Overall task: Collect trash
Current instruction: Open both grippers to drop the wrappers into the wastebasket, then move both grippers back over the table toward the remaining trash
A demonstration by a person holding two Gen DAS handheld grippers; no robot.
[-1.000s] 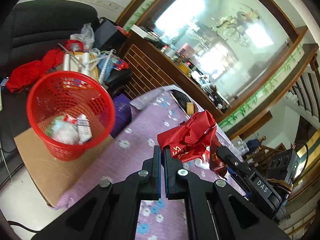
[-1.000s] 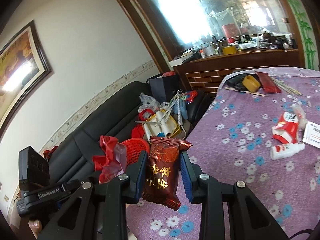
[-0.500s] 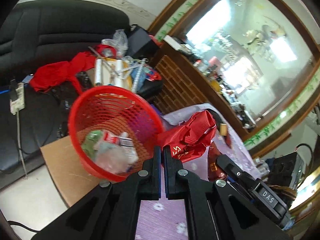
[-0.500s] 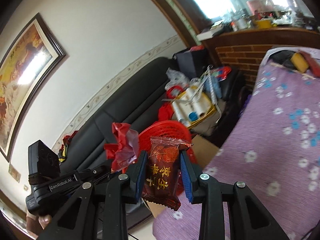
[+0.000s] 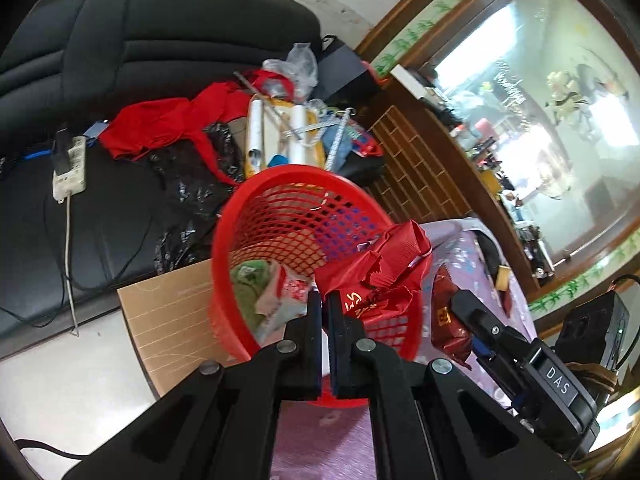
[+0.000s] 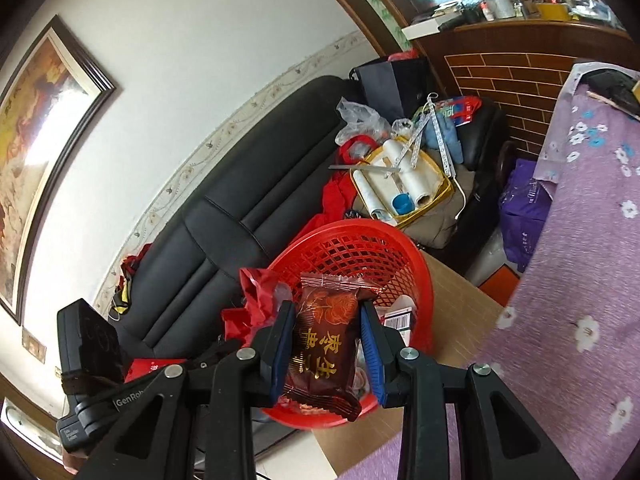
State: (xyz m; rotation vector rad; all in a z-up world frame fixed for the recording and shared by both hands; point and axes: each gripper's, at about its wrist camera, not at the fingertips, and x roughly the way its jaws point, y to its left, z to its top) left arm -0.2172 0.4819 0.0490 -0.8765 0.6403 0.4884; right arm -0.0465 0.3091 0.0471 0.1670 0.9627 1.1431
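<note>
My left gripper (image 5: 325, 300) is shut on a crumpled red foil wrapper (image 5: 384, 268), held over the near rim of the red mesh basket (image 5: 256, 216). My right gripper (image 6: 326, 312) is shut on a dark red snack packet (image 6: 324, 344) with gold characters, hanging above the same basket (image 6: 360, 248). Both grippers sit side by side: the right one with its packet (image 5: 448, 320) shows at the right in the left wrist view, the left one with the red wrapper (image 6: 258, 292) at the left in the right wrist view. Several wrappers and a green cloth (image 5: 250, 284) lie inside the basket.
The basket stands on a cardboard box (image 5: 172, 320) between a black sofa (image 6: 224, 208) and the table with a purple flowered cloth (image 6: 580, 280). A cluttered yellow tray (image 6: 400, 184), red cloth (image 5: 160, 124) and a power strip (image 5: 70, 168) lie on the sofa. A brick-patterned counter (image 6: 508, 76) stands behind.
Both grippers have swung from over the table toward the red basket and dipped; the basket now lies right under the held wrapper and packet. Both grips are unchanged.
</note>
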